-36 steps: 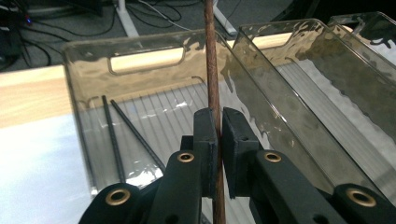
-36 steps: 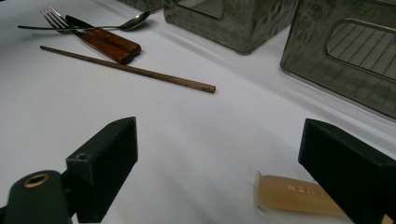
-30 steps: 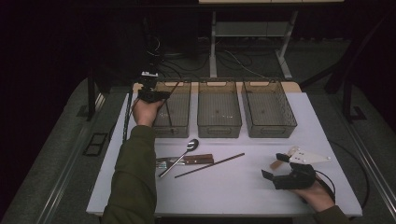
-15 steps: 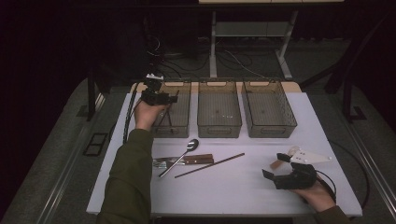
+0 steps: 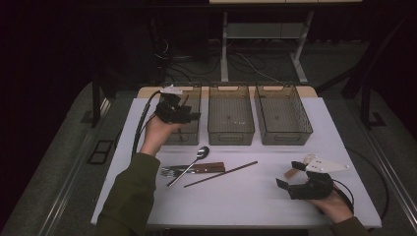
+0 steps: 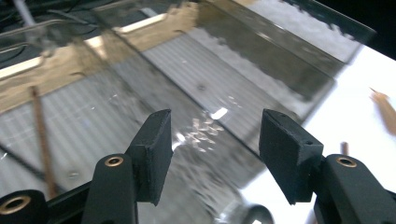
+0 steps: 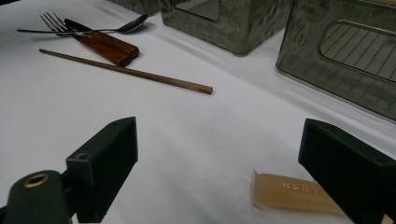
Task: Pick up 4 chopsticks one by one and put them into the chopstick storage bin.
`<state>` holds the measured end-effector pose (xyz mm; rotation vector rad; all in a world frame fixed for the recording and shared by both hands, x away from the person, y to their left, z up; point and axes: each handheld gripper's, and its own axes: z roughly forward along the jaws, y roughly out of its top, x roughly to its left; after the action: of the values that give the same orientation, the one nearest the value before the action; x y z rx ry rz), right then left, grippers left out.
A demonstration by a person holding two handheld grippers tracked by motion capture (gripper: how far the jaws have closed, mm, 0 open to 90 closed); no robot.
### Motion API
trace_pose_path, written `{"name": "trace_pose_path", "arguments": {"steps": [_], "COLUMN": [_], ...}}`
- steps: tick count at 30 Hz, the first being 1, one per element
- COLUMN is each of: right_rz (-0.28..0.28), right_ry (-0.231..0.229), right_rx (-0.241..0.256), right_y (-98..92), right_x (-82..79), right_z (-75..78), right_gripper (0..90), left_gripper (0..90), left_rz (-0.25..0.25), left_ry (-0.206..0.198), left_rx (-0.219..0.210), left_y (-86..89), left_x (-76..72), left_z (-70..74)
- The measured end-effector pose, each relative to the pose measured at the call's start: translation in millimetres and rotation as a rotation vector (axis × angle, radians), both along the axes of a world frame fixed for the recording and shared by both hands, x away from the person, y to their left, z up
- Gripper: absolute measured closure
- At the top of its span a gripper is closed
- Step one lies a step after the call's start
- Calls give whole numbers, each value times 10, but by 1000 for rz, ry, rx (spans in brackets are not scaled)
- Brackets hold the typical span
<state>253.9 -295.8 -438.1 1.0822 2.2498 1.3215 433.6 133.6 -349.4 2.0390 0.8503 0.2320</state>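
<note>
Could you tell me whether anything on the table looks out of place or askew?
Mostly the cutlery: the spoon, fork and wooden-handled knife lie crossed in a loose heap, with a single chopstick slanting beside them. Nothing looks spilled or damaged.

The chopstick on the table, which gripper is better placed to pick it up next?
Probably the right gripper: open, low on the table, jaws facing the chopstick. The left gripper, also open, hovers over the left bin.
</note>
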Motion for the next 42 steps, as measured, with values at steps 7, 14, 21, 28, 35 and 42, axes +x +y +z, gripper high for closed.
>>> {"name": "trace_pose_path", "arguments": {"steps": [7,14,21,28,35,42], "right_rz": [2,1,-2,-3,2,1], "right_ry": [0,-2,5,-1,-1,-2], "right_rx": [-4,-3,1,1,-5,-3], "right_y": [10,4,9,6,6,2], "right_x": [2,1,-9,-5,-6,7], "right_z": [-2,0,4,1,-1,-7], "right_gripper": [111,111,111,111,111,111], "left_gripper": [429,445,569,698,795,828], "left_rz": [-62,-106,-147,-180,-190,-212], "left_ry": [-12,-24,-29,-26,-41,-19], "left_rx": [0,-3,-2,5,35,77], "left_y": [-134,-230,-301,-341,-340,-333], "left_x": [-339,-621,-842,-1016,-1139,-1214], "left_z": [-32,-101,-213,-338,-441,-584]}}
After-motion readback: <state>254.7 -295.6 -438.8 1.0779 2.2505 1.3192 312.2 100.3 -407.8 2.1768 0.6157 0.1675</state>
